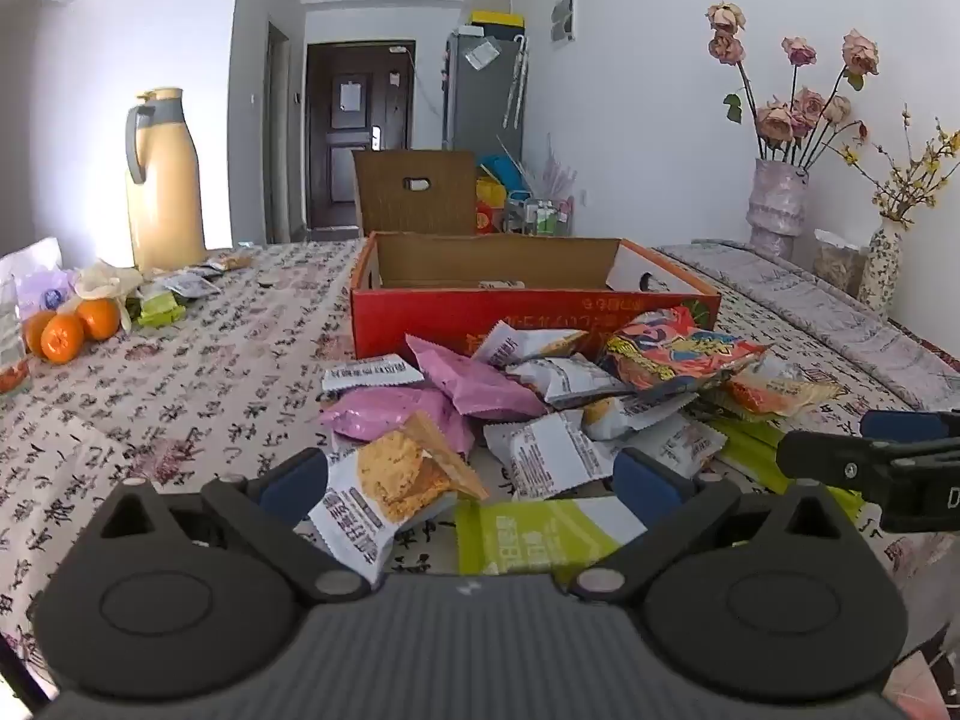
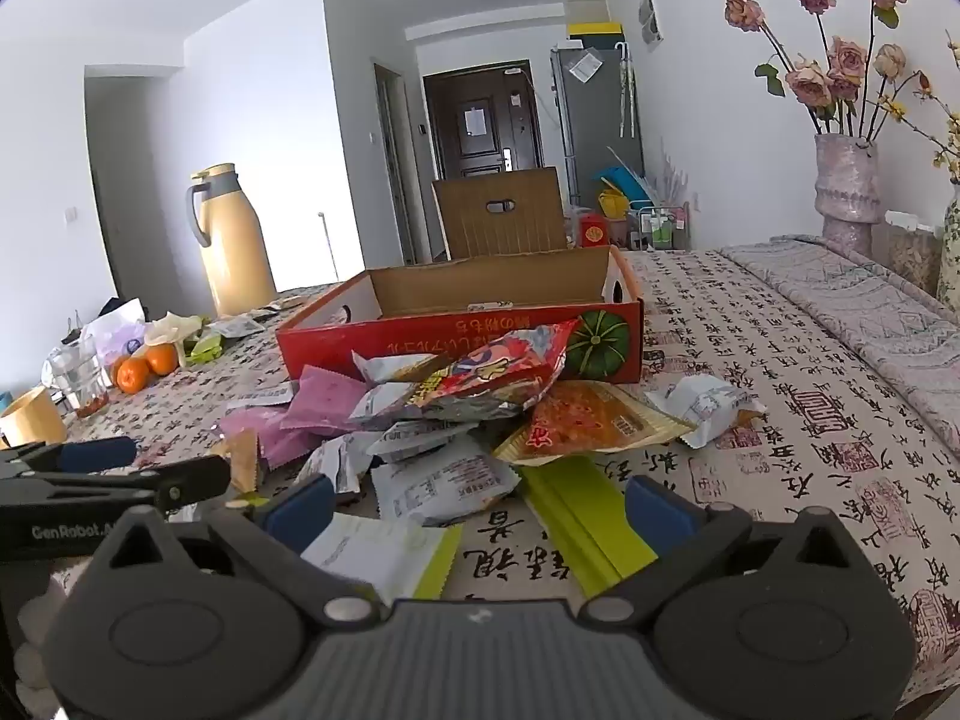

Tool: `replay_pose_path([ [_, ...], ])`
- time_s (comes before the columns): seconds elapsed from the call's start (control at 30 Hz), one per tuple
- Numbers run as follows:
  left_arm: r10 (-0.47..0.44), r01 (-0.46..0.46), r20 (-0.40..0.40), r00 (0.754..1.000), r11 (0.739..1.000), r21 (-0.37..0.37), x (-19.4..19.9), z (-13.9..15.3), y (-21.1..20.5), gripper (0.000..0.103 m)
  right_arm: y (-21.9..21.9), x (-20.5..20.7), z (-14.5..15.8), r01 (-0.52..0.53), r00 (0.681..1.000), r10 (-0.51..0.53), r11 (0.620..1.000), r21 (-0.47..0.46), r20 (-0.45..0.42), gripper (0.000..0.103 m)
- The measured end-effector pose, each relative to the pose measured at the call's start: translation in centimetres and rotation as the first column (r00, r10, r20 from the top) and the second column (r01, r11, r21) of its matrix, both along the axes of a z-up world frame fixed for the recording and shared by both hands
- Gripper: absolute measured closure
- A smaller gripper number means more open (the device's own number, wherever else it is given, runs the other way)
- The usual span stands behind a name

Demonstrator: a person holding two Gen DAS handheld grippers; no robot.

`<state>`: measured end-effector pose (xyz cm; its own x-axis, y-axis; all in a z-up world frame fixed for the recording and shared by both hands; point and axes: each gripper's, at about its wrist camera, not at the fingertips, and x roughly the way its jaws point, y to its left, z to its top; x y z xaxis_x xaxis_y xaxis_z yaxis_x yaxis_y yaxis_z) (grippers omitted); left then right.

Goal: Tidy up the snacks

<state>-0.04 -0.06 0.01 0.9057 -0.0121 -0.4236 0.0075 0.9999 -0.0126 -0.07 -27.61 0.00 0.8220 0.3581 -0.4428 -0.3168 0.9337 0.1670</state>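
A pile of snack packets (image 1: 576,396) lies on the patterned tablecloth in front of an open red cardboard box (image 1: 528,306); it also shows in the right wrist view (image 2: 468,414), with the box (image 2: 462,330) behind. My left gripper (image 1: 474,480) is open, its fingers either side of a white cracker packet (image 1: 384,492) and a green-and-white packet (image 1: 540,534). My right gripper (image 2: 480,504) is open over a green packet (image 2: 588,528) and a white-and-green packet (image 2: 384,552). The right gripper also shows at the right edge of the left wrist view (image 1: 876,450).
A yellow thermos jug (image 1: 162,180) stands at the back left, with oranges (image 1: 66,330) and small packets near it. A vase of dried roses (image 1: 777,204) stands at the right. A lone white packet (image 2: 708,402) lies right of the pile.
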Motion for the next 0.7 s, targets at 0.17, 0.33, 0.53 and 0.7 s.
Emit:
replay_pose_path([
  [0.17, 0.003, -0.003, -0.024, 1.000, 1.000, 0.002, 0.1, -0.3, -0.6, 0.000, 0.0, -0.1, 0.0, -0.003, 1.000, 0.003, 1.000, 0.003, 0.005, 0.000],
  [0.33, -0.002, 0.001, -0.034, 0.999, 1.000, -0.022, 0.3, -0.1, 0.1, 0.000, -0.2, 0.0, 0.0, -0.004, 1.000, 0.004, 1.000, 0.003, 0.002, 0.000],
  [0.53, 0.000, 0.000, -0.034, 0.999, 1.000, -0.020, 0.2, -0.3, 0.3, 0.000, -0.1, -0.2, -0.2, -0.006, 1.000, 0.006, 1.000, 0.005, -0.005, 0.000],
  [0.7, 0.002, -0.003, -0.034, 0.999, 1.000, -0.018, 0.3, -0.4, 0.3, 0.000, 0.0, 0.2, -0.4, -0.001, 1.000, 0.001, 1.000, 0.009, -0.015, 0.000],
])
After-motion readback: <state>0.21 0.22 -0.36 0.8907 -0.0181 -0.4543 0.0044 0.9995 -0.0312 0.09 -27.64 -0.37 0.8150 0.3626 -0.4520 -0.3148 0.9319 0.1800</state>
